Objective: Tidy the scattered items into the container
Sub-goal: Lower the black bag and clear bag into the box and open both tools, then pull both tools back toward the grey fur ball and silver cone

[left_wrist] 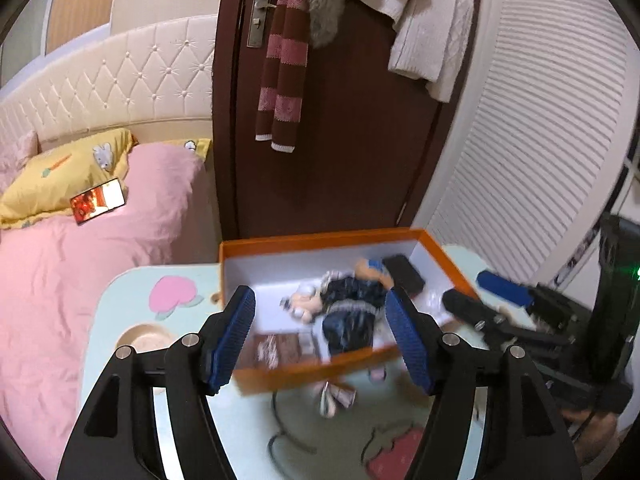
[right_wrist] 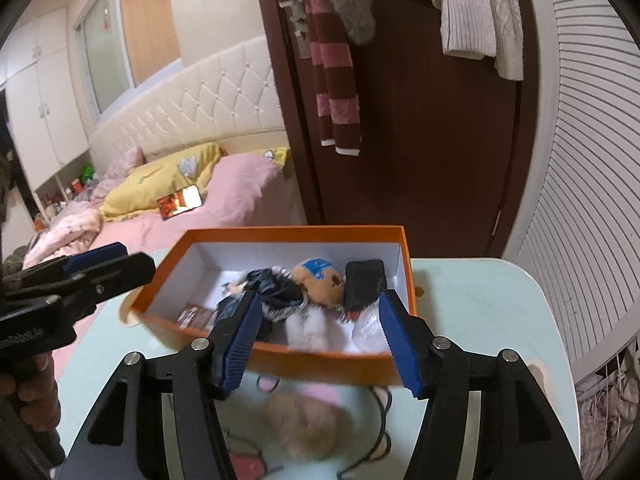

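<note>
On the bench (right_wrist: 472, 300), the orange box (right_wrist: 320, 364) already holds a doll (right_wrist: 316, 276), black case (right_wrist: 366, 280) and card, while a fluffy toy (right_wrist: 304, 420) and cable remain near it; both claws (left_wrist: 320, 340) (right_wrist: 316, 344) stand wide, empty.

Blurred fluffy item (right_wrist: 306, 424) below box, cable (right_wrist: 380, 436) partly hidden

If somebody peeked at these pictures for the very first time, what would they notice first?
Probably the bright orange box on the pale table, with a bear doll in dark clothes lying inside next to a black case. Two open grippers with blue pads, the left gripper and the right gripper, point at it. Behind, a striped scarf hangs on a dark door beside a pink bed.
</note>
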